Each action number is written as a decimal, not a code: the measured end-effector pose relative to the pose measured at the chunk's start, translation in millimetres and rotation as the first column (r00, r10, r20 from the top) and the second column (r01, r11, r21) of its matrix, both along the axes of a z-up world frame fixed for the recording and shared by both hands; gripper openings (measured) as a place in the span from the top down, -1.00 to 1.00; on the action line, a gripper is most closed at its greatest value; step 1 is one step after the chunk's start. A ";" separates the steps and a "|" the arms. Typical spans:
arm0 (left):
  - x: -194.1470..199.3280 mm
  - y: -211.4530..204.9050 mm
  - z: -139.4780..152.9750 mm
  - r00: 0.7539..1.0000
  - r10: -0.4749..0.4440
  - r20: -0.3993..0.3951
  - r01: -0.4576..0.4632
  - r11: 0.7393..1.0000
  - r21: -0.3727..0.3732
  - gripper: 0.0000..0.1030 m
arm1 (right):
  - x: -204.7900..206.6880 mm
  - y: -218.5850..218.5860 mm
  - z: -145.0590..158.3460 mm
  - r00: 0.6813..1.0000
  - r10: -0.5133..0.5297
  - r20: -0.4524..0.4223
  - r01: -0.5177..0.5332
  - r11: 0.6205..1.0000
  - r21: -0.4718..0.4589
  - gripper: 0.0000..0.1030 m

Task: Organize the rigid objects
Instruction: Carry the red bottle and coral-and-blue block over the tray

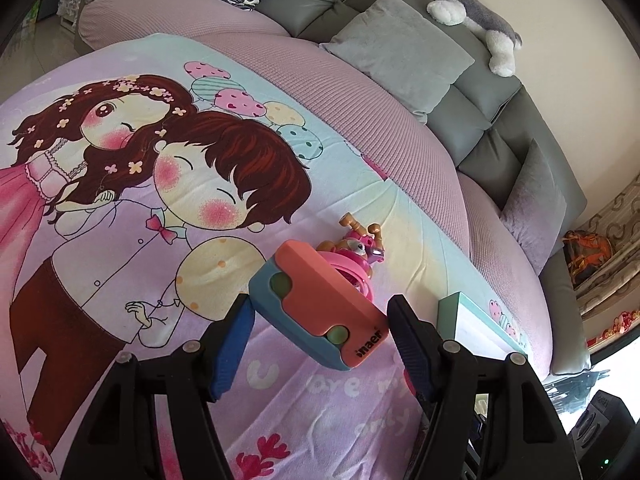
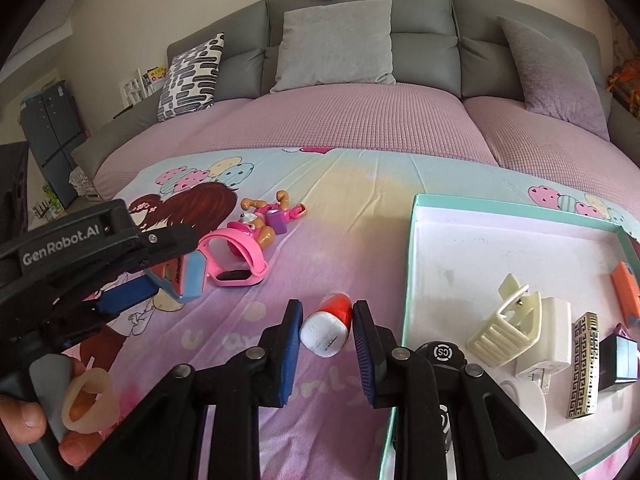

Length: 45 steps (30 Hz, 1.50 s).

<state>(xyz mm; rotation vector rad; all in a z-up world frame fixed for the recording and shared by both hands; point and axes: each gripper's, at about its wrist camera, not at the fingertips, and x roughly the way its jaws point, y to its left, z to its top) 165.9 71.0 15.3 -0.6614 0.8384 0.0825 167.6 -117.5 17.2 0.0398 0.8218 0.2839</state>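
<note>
Two hand-held grippers work over a cartoon-print blanket (image 1: 120, 208) on a sofa bed, each holding one small object.

Left gripper (image 1: 320, 320) clamps one orange-and-blue plastic case (image 1: 316, 308) lifted off the blanket; its end label reads "inaen" upside down, and the gripper body carries "GenRobot.AI". Right gripper (image 2: 326, 330) is closed on one red-and-white capsule-shaped item (image 2: 326, 330), jaws narrow, just left of one teal-rimmed tray (image 2: 412, 280). Inside the tray lie one cream hair claw (image 2: 506, 322), one white plug adapter (image 2: 548, 340), one gold-patterned bar (image 2: 584, 364), one orange piece (image 2: 626, 288) and one dark box (image 2: 618, 360). On the blanket: one pink watch (image 2: 240, 260), one toy figure (image 2: 272, 216). Blanket lettering is only partly legible.
</note>
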 end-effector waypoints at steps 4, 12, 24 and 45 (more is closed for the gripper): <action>-0.3 -5.5 6.6 1.000 -0.012 0.013 0.011 1.000 0.010 -0.36 | -5.4 -11.2 8.4 1.000 -0.017 0.014 0.017 1.000 0.014 0.55; -1.7 -12.3 17.0 0.999 -0.022 0.035 0.021 0.999 0.031 -0.36 | -11.5 -29.3 26.7 0.997 -0.045 0.056 0.043 0.998 0.050 0.57; -1.6 -40.7 41.4 0.991 -0.094 0.098 0.085 0.992 0.090 -0.36 | -19.0 -73.6 57.2 0.981 -0.140 0.134 0.126 0.986 0.104 0.57; 30.6 -166.6 38.9 0.916 -0.380 0.129 0.342 0.907 0.245 -0.36 | -30.3 -215.8 54.8 0.865 -0.486 0.121 0.467 0.870 0.155 0.57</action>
